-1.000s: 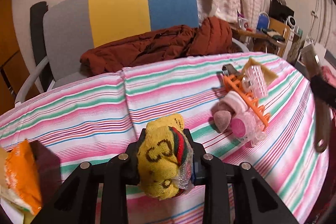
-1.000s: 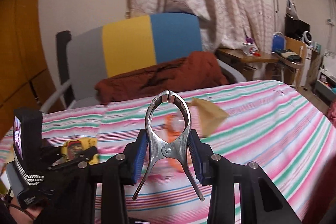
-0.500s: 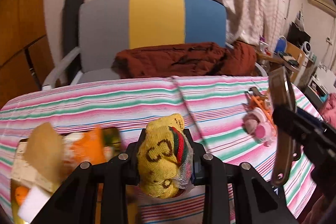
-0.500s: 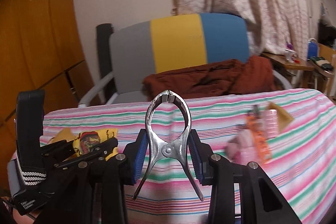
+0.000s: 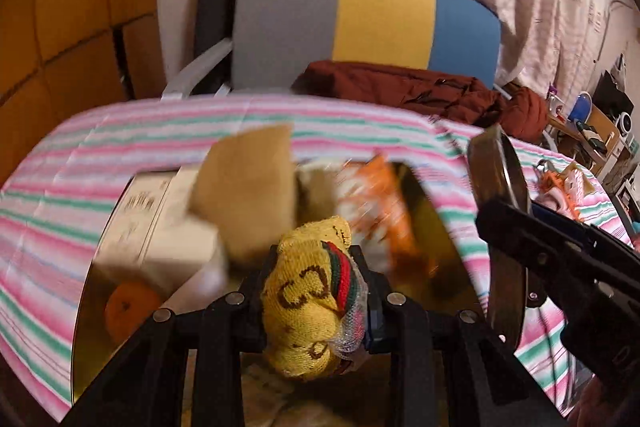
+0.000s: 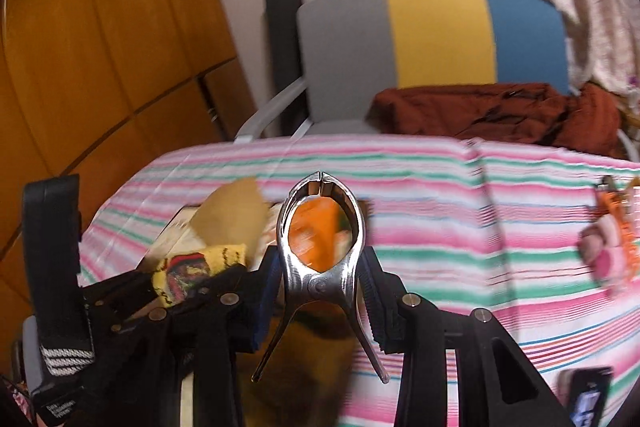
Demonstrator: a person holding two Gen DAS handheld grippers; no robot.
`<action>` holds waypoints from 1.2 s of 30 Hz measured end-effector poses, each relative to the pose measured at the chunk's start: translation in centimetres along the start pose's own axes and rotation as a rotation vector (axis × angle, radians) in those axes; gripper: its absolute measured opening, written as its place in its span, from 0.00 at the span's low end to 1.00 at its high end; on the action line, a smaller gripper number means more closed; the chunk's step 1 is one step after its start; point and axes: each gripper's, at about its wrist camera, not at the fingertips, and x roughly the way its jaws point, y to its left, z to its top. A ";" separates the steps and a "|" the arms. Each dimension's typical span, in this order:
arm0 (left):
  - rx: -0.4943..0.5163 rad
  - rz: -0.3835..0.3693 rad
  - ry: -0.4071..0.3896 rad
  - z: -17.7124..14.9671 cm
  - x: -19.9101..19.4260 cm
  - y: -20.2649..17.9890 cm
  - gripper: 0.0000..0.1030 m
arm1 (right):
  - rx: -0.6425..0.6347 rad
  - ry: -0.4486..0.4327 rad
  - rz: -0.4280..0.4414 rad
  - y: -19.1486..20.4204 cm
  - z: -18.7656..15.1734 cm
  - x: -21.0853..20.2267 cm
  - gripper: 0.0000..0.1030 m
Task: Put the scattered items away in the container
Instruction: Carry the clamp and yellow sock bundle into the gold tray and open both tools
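Over the striped-cloth bench [image 5: 120,131], the shallow gold-lined container [image 5: 86,307] near its left edge was crowded. Left tool [image 5: 316,291] clamped a yellow knitted sock [image 5: 308,303], right tool [image 6: 320,287] a steel clip [image 6: 320,227]; release each low, over a gap.

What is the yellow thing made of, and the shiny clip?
The yellow item with brown letters and a red-green stripe, held in the left gripper, looks like knitted fabric: its surface shows rows of loops. The silver spring clamp, held in the right gripper, looks like polished metal: it gleams and has a rivet.
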 end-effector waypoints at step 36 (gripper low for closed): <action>-0.133 -0.017 0.047 0.2 -0.8 3.7 0.42 | 0.113 0.128 0.130 0.9 -1.8 3.1 0.41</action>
